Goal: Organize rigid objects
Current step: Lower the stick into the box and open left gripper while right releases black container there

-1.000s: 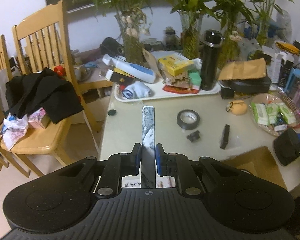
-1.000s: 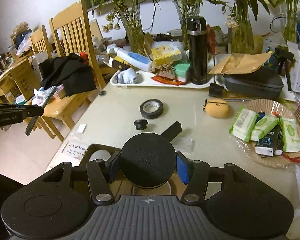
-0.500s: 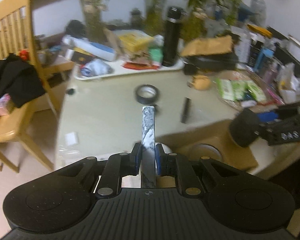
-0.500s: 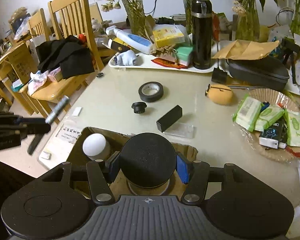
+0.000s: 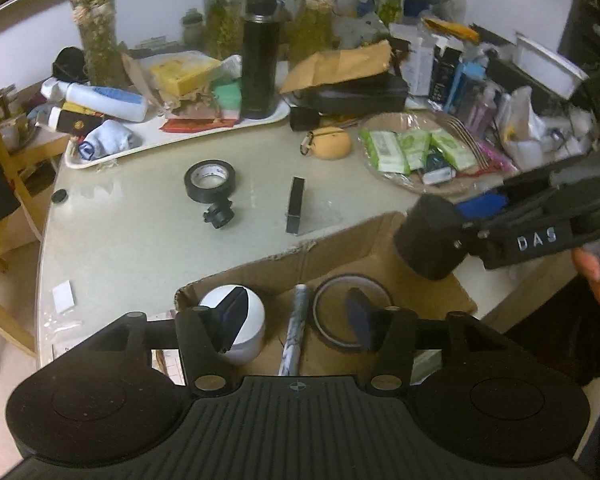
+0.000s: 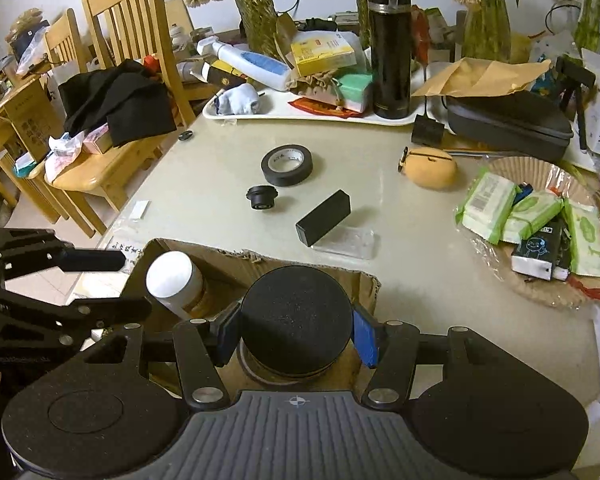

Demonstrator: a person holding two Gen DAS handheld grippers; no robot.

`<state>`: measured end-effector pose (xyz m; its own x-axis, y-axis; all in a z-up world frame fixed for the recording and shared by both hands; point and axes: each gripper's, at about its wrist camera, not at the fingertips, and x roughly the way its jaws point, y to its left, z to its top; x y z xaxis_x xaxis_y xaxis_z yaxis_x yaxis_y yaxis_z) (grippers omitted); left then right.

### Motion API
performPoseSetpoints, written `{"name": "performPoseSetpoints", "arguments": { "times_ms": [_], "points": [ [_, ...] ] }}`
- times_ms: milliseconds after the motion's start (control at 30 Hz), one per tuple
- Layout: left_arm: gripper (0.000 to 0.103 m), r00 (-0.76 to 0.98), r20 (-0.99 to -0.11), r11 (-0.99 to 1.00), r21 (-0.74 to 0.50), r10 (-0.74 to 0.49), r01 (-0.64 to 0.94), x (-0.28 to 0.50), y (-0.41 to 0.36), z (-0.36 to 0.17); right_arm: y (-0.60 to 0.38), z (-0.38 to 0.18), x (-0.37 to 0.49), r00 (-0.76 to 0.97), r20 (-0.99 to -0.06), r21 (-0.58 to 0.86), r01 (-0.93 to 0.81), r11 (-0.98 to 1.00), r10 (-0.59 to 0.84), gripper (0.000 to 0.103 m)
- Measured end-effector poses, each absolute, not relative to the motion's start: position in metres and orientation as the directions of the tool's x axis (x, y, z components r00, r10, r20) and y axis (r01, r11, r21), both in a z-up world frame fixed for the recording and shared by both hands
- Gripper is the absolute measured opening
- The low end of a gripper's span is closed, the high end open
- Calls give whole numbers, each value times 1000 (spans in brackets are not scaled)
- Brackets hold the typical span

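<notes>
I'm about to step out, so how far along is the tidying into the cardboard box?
Done: a white-capped jar and a tape ring sit in the cardboard box. In hand: the left gripper has just been opening, with the marbled stick loose between its jaws; the right gripper holds a black round object above the box. Left: black tape roll, small black knob, black block.
</notes>
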<state>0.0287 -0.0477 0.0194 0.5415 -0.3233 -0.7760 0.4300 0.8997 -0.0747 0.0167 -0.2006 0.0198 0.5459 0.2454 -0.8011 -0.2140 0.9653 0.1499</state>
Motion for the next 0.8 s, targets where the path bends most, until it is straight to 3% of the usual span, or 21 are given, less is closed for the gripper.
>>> {"name": "performPoseSetpoints", "arguments": {
  "times_ms": [267, 800],
  "points": [
    [53, 533, -801, 924, -62, -272, 378, 34, -40, 11, -197, 13, 22, 516, -816, 165, -224, 961, 261, 60],
    [53, 520, -806, 934, -108, -282, 339, 39, -29, -6, -174, -13, 45, 443, -867, 123, -257, 959, 229, 63]
  ]
}}
